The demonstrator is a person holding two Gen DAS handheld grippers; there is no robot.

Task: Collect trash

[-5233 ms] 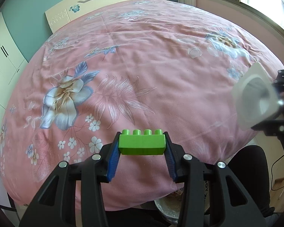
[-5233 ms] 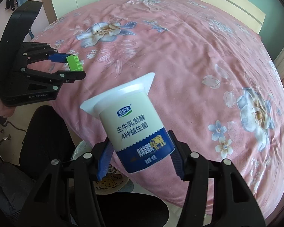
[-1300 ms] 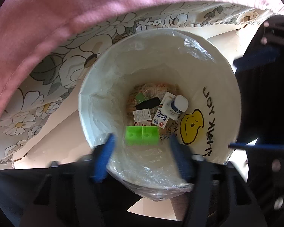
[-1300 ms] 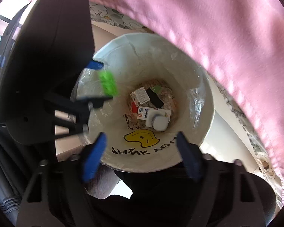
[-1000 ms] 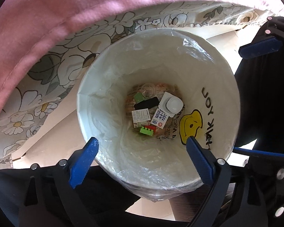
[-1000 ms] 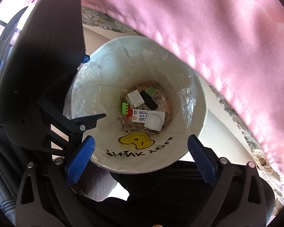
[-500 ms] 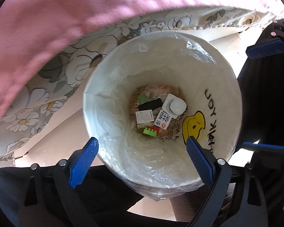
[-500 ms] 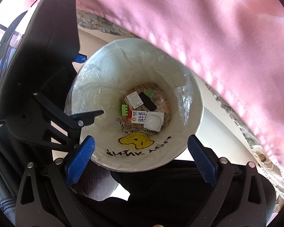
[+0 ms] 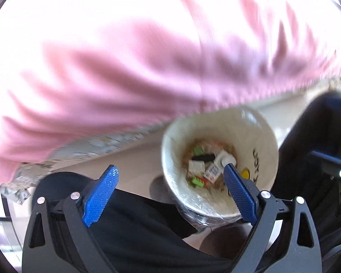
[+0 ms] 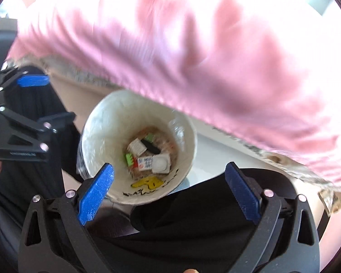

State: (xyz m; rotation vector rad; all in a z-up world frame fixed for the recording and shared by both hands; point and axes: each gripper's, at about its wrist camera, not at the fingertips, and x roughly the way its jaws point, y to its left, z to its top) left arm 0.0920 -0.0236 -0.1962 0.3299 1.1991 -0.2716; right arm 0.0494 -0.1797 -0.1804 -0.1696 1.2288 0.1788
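A white trash bin with a clear liner and a yellow smiley stands on the floor beside the bed. At its bottom lie the green brick, the white yogurt cup and several small cartons. My left gripper is open and empty, up and left of the bin. My right gripper is open and empty too, above the bin's right rim. The left gripper also shows at the left of the right wrist view.
The pink bedspread hangs over the bed's edge above the bin, blurred. A floral sheet shows under it. A person's black trouser legs lie below both grippers, close to the bin.
Both grippers have pulled up and away from the bin, which now looks smaller and off-centre. The views are motion-blurred. The brick and cup stay at the bin's bottom.
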